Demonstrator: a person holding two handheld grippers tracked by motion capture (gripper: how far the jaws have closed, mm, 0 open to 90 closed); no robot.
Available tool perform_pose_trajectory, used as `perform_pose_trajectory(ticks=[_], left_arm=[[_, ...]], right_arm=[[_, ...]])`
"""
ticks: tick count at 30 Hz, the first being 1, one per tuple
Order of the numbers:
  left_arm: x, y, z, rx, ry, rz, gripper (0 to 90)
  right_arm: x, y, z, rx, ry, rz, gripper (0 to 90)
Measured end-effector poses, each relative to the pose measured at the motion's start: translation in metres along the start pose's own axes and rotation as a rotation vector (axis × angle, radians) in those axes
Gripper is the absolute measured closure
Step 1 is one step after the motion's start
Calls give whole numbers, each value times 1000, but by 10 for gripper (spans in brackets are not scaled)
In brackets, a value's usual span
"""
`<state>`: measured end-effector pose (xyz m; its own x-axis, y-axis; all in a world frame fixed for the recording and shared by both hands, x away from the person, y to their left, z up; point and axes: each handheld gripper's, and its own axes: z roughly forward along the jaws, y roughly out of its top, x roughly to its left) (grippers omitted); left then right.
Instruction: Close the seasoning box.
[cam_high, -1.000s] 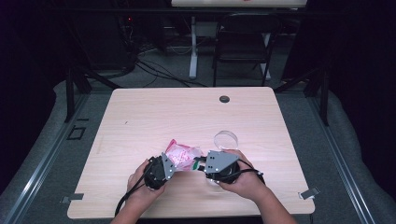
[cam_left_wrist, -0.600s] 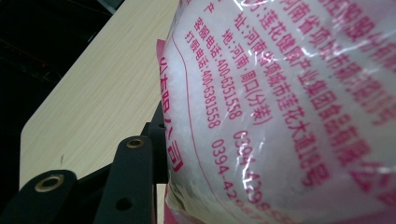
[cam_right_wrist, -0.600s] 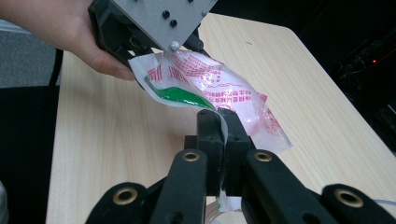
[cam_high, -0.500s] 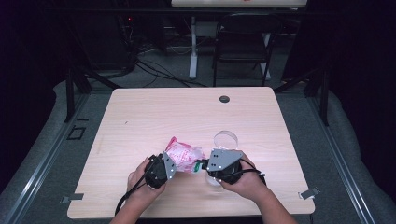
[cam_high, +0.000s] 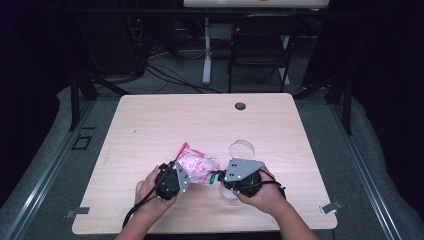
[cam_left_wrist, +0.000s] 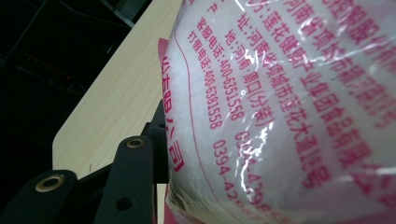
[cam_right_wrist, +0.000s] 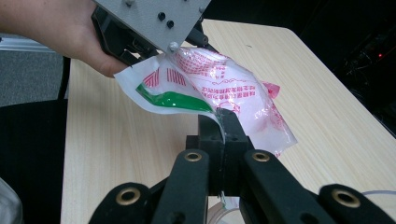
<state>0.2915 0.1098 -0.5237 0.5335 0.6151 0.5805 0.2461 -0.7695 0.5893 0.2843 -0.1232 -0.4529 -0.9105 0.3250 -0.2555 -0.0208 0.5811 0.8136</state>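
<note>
Compared with a second ago, the right gripper (cam_high: 218, 176) has pinched its jaws fully together on the edge of the plastic bag (cam_high: 198, 166), which sits at about six o'clock on the table (cam_high: 150, 120), held off its surface between both hands. The left gripper (cam_high: 186, 172) clamps the bag's other end, jaws partly apart around it. Both hands rest at the near edge, grippers facing each other. A clear round container (cam_high: 242, 148) stands at one o'clock from the right gripper.
</note>
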Motion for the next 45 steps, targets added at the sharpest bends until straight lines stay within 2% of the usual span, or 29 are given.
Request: perform_pose_trajectory(ticks=[11, 17, 23, 24, 26, 30, 31, 34, 35, 36, 39, 45], left_arm=[[1, 3, -2, -12, 37, 29, 589], [2, 6, -3, -17, 57, 65, 590], [2, 8, -5, -26, 76, 79, 590], [2, 9, -5, -24, 82, 96, 590], [0, 10, -5, -40, 89, 82, 590], [0, 12, -6, -45, 104, 109, 591], [1, 13, -7, -33, 109, 130, 591], [1, 15, -8, -35, 119, 145, 592], [0, 15, -8, -45, 122, 135, 592], [1, 17, -10, -25, 124, 167, 592], [0, 18, -10, -45, 131, 164, 593], [-1, 24, -14, -47, 147, 208, 594]], right_arm=[[-2, 0, -2, -7, 4, 11, 900], [-3, -1, -4, -12, 5, 18, 900], [-5, -2, -6, -19, 5, 29, 900], [-5, -2, -6, -19, 5, 31, 900], [-6, -3, -7, -27, 7, 39, 900], [-7, -3, -9, -29, -1, 45, 900], [-7, -4, -9, -34, 0, 46, 900], [-8, -4, -11, -37, -5, 50, 900], [-8, -4, -12, -37, -8, 49, 900], [-8, -4, -12, -37, -9, 50, 900], [-9, -5, -15, -40, -12, 53, 900], [-9, -6, -21, -43, -25, 52, 900]])
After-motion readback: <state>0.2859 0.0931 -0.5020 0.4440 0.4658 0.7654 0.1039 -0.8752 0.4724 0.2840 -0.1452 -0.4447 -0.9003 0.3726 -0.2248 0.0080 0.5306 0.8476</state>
